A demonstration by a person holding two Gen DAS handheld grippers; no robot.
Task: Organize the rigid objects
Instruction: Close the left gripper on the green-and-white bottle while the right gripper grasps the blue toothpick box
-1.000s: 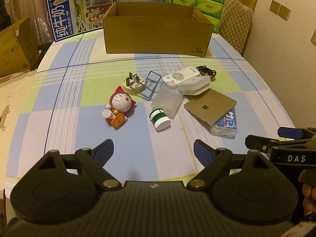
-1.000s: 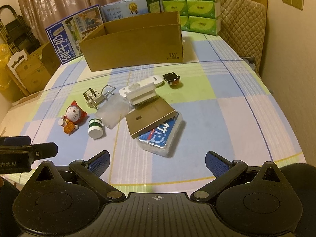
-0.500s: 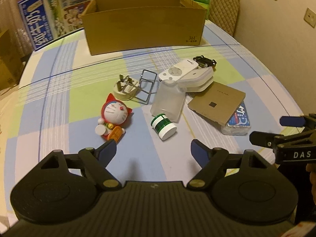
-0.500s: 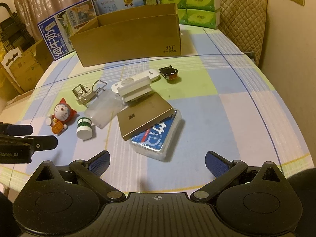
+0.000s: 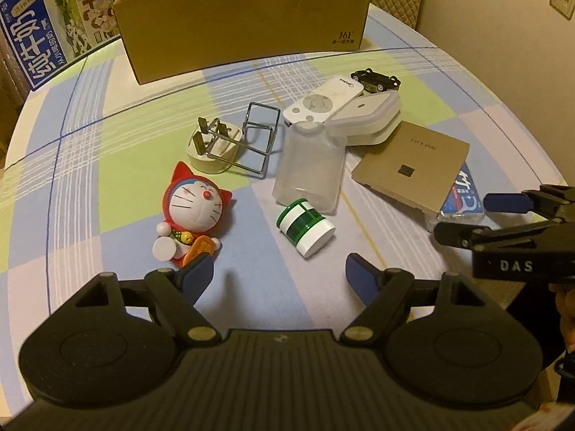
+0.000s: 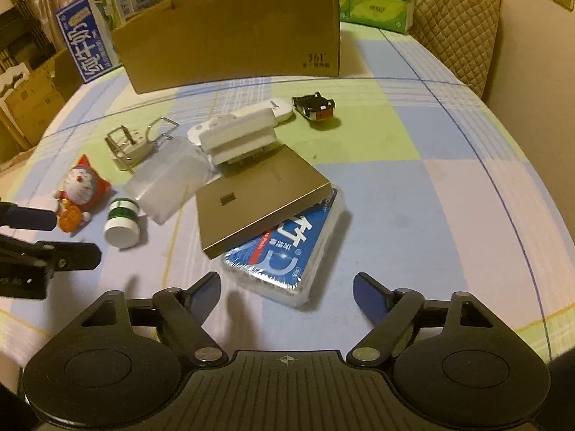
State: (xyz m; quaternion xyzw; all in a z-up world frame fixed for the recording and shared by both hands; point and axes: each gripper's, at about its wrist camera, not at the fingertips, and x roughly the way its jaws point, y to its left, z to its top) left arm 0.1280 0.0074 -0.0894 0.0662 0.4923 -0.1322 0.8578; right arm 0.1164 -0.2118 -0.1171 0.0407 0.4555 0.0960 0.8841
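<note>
While angled down — both grippers [image 5: 278, 269] [image 6: 287, 289] hover, jaws apart.

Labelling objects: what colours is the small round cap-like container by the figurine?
Green and white striped container, clearest in left wrist view.

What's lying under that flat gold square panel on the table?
A blue packet in clear wrap sticks out beneath the gold panel, which leans on it. The packet's far part is covered, so anything else underneath cannot be seen.

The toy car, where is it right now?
The toy car sits on the table past the pile, just right of the white remote's far end and in front of the cardboard box's right corner, in both views.
</note>
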